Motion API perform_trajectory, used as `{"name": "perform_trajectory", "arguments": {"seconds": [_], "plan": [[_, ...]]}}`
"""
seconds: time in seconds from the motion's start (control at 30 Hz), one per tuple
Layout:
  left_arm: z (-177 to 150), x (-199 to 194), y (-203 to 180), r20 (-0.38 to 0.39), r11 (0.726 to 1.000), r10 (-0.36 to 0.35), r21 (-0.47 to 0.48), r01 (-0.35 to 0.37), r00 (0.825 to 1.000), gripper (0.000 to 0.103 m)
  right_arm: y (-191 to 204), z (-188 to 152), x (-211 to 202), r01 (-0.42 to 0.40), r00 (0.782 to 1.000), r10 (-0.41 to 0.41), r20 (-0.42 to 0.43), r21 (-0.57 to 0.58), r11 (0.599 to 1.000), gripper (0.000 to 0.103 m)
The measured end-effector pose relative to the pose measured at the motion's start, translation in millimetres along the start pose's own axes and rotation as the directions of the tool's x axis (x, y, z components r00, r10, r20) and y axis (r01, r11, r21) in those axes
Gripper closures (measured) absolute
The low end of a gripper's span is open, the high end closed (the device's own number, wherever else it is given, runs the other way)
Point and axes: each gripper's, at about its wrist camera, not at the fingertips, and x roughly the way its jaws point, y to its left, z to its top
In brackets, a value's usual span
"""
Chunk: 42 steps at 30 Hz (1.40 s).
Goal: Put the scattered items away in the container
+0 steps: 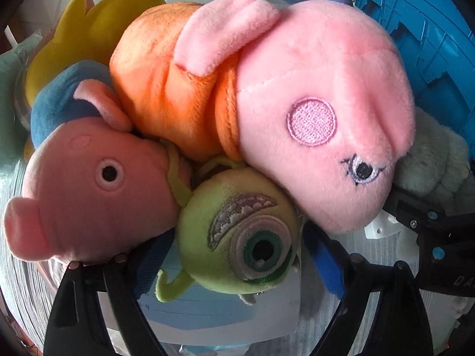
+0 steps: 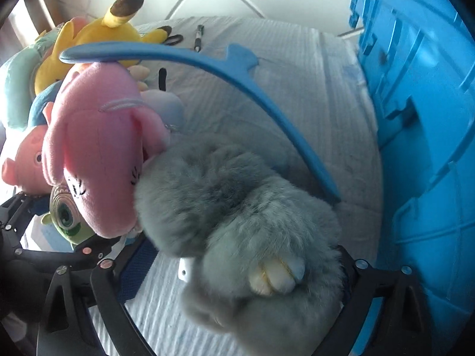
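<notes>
Between the left gripper's fingers: green one-eyed plush (image 1: 237, 237) sits in the gap of the left gripper (image 1: 234, 270), both blue-padded fingers (image 1: 329, 270) spread wide; whether either pad touches it, I cannot tell.
Left wrist view, pile: pink pig plush in an orange dress (image 1: 267, 103) lies across the top, its head resting on the green plush.
Left wrist view, lower left: smaller pig plush in blue (image 1: 89, 192), pressed against the green one.
Left wrist view, behind: yellow plush (image 1: 89, 29) at the back; blue crate (image 1: 430, 29) at the upper right.
Left wrist view, underneath: white card (image 1: 213, 317) on the striped cloth (image 1: 23, 281).
Right wrist view, grasp: right gripper (image 2: 237, 284) straddles a grey furry plush (image 2: 237, 207), which fills the space between its fingers; true contact is hidden by fur, so I cannot tell.
Right wrist view, right: the crate stands just beside the grey plush.
Right wrist view, middle: blue hanger (image 2: 237, 80) arches over the cloth.
Right wrist view, far end: scissors (image 2: 173, 39) and a pen-like tool (image 2: 198, 39) lie near the yellow plush.
</notes>
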Motion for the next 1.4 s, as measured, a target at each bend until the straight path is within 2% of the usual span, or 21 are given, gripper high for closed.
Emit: {"name": "perform_trajectory", "arguments": {"seconds": [0.1, 0.13, 0.2, 0.33, 0.43, 0.47, 0.53, 0.77, 0.9, 0.97, 1.07, 1.2, 1.3, 1.33, 1.37, 1.4], "plan": [[1.1, -2.7, 5.6, 0.008, 1.0, 0.012, -0.004, -0.012, 1.0, 0.035, -2.8, -4.4, 13.7, -0.002, 0.999, 0.003, -0.037, 0.013, 1.0, 0.005], [1.5, -4.7, 12.0, 0.008, 1.0, -0.01, -0.02, 0.01, 1.0, 0.043, -3.7, -5.9, 18.3, -0.003, 0.999, 0.004, -0.05, 0.018, 1.0, 0.005], [2.1, -7.7, 23.6, 0.007, 0.997, -0.06, -0.048, 0.06, 0.998, 0.045, -5.8, -9.7, 27.6, -0.013, 0.997, 0.015, -0.076, 0.031, 0.999, 0.001], [-0.5, -14.5, 28.8, 0.001, 0.994, -0.091, -0.062, 0.091, 0.996, 0.046, -4.2, -14.5, 31.3, -0.029, 0.996, 0.032, -0.077, 0.039, 0.999, 0.001], [-3.9, -28.1, 29.5, 0.02, 0.995, -0.091, -0.05, 0.092, 0.996, 0.046, -4.7, -13.9, 17.6, -0.053, 0.998, 0.054, -0.028, 0.063, 0.997, 0.021], [-4.8, -33.7, 30.7, 0.029, 0.995, -0.09, -0.047, 0.091, 0.996, 0.046, -5.6, -13.5, 13.1, -0.058, 0.998, 0.059, -0.015, 0.073, 0.996, 0.031], [-7.1, -45.2, 34.1, 0.048, 0.995, -0.085, -0.046, 0.087, 0.995, 0.046, -6.7, -12.3, 3.0, -0.059, 0.998, 0.059, 0.01, 0.085, 0.995, 0.042], [-20.8, -78.0, 48.1, 0.096, 0.996, -0.052, -0.064, 0.059, 0.994, 0.046, 3.7, -20.3, -27.4, -0.102, 0.993, 0.097, 0.061, 0.073, 0.992, 0.054], [-35.8, -89.5, 53.2, 0.123, 0.996, -0.054, -0.065, 0.063, 0.991, 0.046, 10.3, -30.6, -43.4, -0.135, 0.988, 0.131, 0.079, 0.055, 0.989, 0.058], [-47.5, -98.5, 58.8, 0.127, 0.996, -0.06, -0.061, 0.068, 0.99, 0.046, 13.6, -35.7, -51.5, -0.152, 0.985, 0.147, 0.087, 0.045, 0.987, 0.072], [-62.4, -106.5, 58.9, 0.123, 0.995, -0.072, -0.056, 0.079, 0.99, 0.046, 19.1, -45.9, -61.0, -0.169, 0.982, 0.166, 0.085, 0.03, 0.985, 0.077], [-65.5, -97.4, 40.7, 0.109, 0.995, -0.075, -0.052, 0.081, 0.991, 0.046, 23.1, -67.1, -70.5, -0.138, 0.988, 0.135, 0.076, 0.024, 0.99, 0.077], [-71.1, -93.5, 42.6, 0.097, 0.995, -0.07, -0.064, 0.077, 0.993, 0.046, 26.0, -83.0, -77.7, -0.114, 0.991, 0.112, 0.07, 0.02, 0.993, 0.074], [-75.1, -91.9, 44.5, 0.09, 0.995, -0.07, -0.071, 0.077, 0.993, 0.046, 27.0, -87.4, -80.2, -0.106, 0.992, 0.105, 0.069, 0.018, 0.994, 0.066], [-78.7, -89.6, 46.6, 0.081, 0.994, -0.068, -0.076, 0.074, 0.994, 0.046, 27.5, -87.2, -82.9, -0.099, 0.992, 0.098, 0.075, 0.012, 0.995, 0.052], [-79.3, -86.7, 47.5, 0.072, 0.994, -0.067, -0.08, 0.073, 0.995, 0.046, 27.0, -86.4, -84.8, -0.092, 0.992, 0.092, 0.081, 0.004, 0.996, 0.045]]}}
